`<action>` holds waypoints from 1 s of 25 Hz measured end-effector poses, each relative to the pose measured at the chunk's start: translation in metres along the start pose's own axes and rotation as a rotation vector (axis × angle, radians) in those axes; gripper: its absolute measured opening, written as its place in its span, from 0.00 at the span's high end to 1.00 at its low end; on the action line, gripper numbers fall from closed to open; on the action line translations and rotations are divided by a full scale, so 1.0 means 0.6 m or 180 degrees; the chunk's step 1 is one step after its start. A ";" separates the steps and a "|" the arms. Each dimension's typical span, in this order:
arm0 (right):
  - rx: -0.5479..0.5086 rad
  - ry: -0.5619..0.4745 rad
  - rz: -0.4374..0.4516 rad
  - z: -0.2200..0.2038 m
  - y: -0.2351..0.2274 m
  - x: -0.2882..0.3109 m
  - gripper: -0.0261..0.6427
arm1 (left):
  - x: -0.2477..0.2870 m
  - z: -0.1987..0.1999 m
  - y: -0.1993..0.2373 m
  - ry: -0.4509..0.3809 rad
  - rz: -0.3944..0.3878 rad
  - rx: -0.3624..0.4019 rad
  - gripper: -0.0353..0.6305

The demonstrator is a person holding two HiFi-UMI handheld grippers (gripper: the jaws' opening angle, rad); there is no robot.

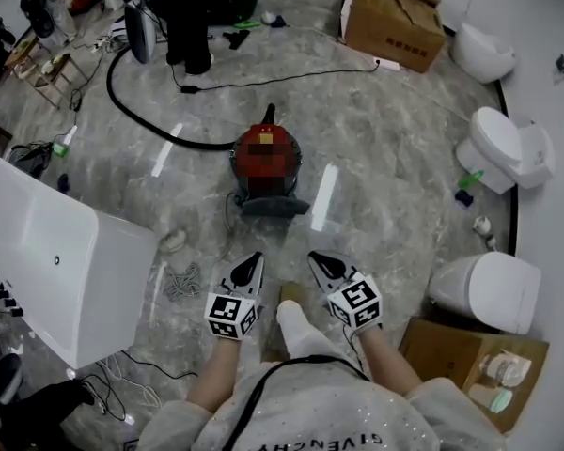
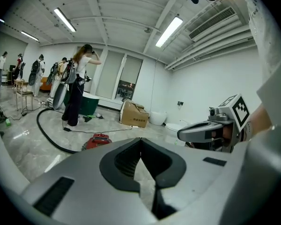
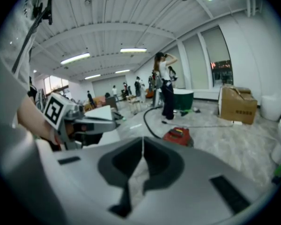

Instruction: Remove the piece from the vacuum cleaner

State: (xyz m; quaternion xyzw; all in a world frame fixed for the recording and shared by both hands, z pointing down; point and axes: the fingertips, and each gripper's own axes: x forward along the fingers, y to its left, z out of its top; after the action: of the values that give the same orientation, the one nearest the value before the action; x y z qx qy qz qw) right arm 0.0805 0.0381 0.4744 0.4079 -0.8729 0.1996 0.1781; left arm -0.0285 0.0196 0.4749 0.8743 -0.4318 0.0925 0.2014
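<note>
A red canister vacuum cleaner [image 1: 265,162] sits on the marble floor ahead of me, with a black hose [image 1: 141,120] curving off to the left. It also shows small in the left gripper view as the vacuum cleaner [image 2: 96,140] and in the right gripper view as the vacuum cleaner [image 3: 178,136]. My left gripper [image 1: 251,264] and right gripper [image 1: 318,262] hover side by side, well short of the vacuum, both shut with nothing between their jaws. Each gripper sees the other beside it: the right gripper [image 2: 185,134], the left gripper [image 3: 119,121].
A white tub [image 1: 61,256] stands at my left. Toilets [image 1: 503,148] and cardboard boxes [image 1: 393,19] line the right and far side. A cable bundle [image 1: 181,282] lies on the floor near my left gripper. A person [image 2: 77,86] stands beyond the vacuum.
</note>
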 end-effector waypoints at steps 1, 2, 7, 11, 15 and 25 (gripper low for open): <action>0.0019 0.0024 0.0013 0.000 -0.011 0.009 0.94 | 0.013 0.000 0.004 0.0023 -0.0009 -0.0002 0.91; 0.0034 0.0047 0.0031 0.001 -0.021 0.017 0.94 | 0.025 0.002 0.007 0.0039 -0.0017 -0.0009 0.91; -0.0028 0.0129 0.0165 0.010 -0.054 0.061 0.94 | 0.065 0.027 0.037 -0.0106 -0.0040 -0.0188 0.91; -0.0046 0.0187 0.0216 0.009 -0.071 0.096 0.94 | 0.088 0.018 0.068 -0.0073 0.0024 -0.0274 0.91; 0.0001 0.0282 0.0287 -0.001 -0.083 0.126 0.94 | 0.114 0.005 0.087 0.0025 -0.0027 -0.0335 0.91; 0.0130 0.0628 0.0387 -0.018 -0.129 0.238 0.94 | 0.233 -0.013 0.144 0.0332 -0.0341 -0.0345 0.91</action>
State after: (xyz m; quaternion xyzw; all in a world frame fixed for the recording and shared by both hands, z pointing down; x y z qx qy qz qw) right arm 0.0565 -0.0939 0.5670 0.3362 -0.8700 0.2670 0.2424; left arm -0.0116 -0.1246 0.5524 0.8780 -0.3778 0.1035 0.2752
